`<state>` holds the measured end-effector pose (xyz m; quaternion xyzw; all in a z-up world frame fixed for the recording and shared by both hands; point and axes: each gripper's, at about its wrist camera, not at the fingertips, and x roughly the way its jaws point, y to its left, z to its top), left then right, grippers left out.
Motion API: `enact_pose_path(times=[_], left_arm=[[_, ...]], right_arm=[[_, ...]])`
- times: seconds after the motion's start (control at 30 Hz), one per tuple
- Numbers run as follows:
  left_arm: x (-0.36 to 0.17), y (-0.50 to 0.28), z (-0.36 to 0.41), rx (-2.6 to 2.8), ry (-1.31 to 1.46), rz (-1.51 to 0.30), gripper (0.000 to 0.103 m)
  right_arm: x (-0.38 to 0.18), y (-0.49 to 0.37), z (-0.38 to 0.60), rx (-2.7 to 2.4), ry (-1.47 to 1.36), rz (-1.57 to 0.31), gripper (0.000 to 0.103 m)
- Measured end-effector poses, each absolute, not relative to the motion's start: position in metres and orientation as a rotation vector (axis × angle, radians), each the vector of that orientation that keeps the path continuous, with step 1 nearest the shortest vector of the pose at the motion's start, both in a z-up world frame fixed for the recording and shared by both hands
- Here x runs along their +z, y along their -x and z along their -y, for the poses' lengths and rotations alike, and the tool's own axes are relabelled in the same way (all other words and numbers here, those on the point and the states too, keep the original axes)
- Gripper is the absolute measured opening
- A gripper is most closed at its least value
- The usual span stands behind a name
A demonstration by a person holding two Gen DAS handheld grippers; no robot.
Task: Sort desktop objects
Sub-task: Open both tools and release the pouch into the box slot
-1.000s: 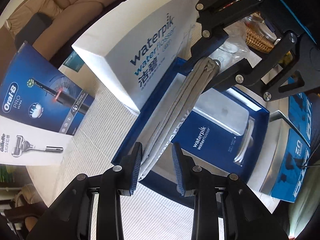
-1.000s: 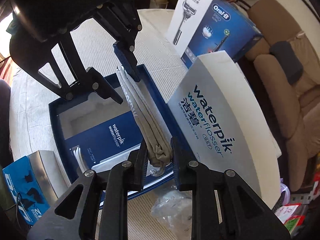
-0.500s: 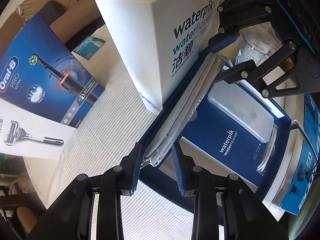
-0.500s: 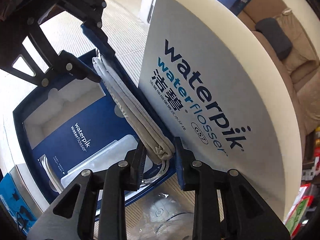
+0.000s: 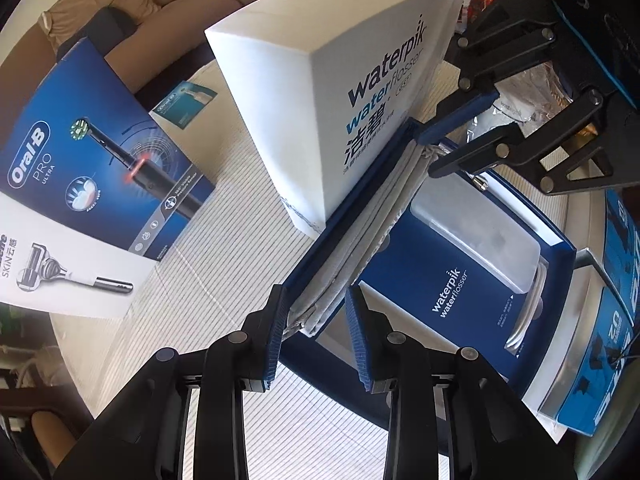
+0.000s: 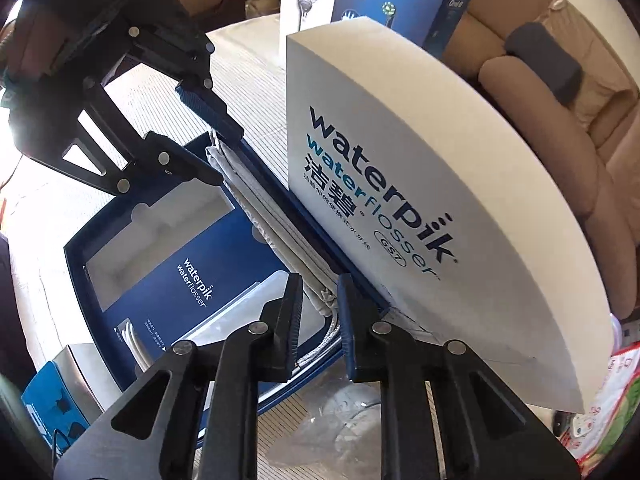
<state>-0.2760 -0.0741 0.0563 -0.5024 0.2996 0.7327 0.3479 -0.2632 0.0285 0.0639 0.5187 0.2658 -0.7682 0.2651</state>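
A folded grey cloth pouch (image 5: 372,232) stands on edge inside the open blue box (image 5: 460,300), along the wall beside the raised white Waterpik lid (image 5: 360,92). The left gripper (image 5: 316,336) straddles one end — only one pad visibly touches it. The right gripper (image 6: 318,316) has just been closing and pinches the other end. The box sits on the desk (image 5: 224,264), near the Oral-B carton (image 5: 100,168).

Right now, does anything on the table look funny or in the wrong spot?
Yes. The white Waterpik lid stands tilted on its edge beside the open blue box instead of covering it. A folded grey cloth stretches along the box's wall next to the lid, not lying flat in a compartment.
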Motion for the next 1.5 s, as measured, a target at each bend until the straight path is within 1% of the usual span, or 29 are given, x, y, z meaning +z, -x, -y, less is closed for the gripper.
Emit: enact_pose_path(times=[0.1,0.17,0.43,0.5,0.6,0.67,0.73,0.8,0.9,1.0,1.2,1.33,1.5], left_arm=[[0.054,0.275,0.071,1.892,1.302,-0.797,0.032],[0.053,0.275,0.070,1.896,1.302,-0.796,0.032],[0.048,0.282,0.076,1.910,1.340,-0.708,0.033],[0.047,0.286,0.078,1.914,1.357,-0.680,0.033],[0.052,0.283,0.077,1.930,1.348,-0.684,0.033],[0.062,0.280,0.078,1.932,1.316,-0.634,0.033],[0.071,0.277,0.079,1.933,1.290,-0.604,0.033],[0.074,0.277,0.079,1.922,1.293,-0.579,0.031],[0.070,0.267,0.075,1.857,1.295,-0.603,0.031],[0.056,0.266,0.070,1.846,1.324,-0.653,0.031],[0.062,0.278,0.076,1.881,1.314,-0.578,0.031],[0.054,0.279,0.076,1.863,1.330,-0.572,0.030],[0.048,0.279,0.078,1.827,1.367,-0.500,0.032]], right_arm=[[0.055,0.252,-0.024,-2.074,-1.430,-0.751,0.014],[0.051,0.253,-0.022,-2.080,-1.439,-0.741,0.014],[0.049,0.253,-0.017,-2.081,-1.465,-0.744,0.014],[0.048,0.255,-0.019,-2.099,-1.472,-0.711,0.014],[0.051,0.254,-0.020,-2.109,-1.478,-0.672,0.015],[0.058,0.251,-0.022,-2.134,-1.455,-0.658,0.014],[0.065,0.251,-0.027,-2.158,-1.438,-0.598,0.015],[0.069,0.249,-0.028,-2.166,-1.427,-0.561,0.015],[0.069,0.245,-0.026,-2.141,-1.425,-0.524,0.015],[0.062,0.242,-0.025,-2.123,-1.443,-0.544,0.015],[0.058,0.234,-0.021,-2.135,-1.441,-0.541,0.015],[0.051,0.231,-0.018,-2.128,-1.445,-0.554,0.015],[0.047,0.221,-0.015,-2.119,-1.446,-0.552,0.015]])
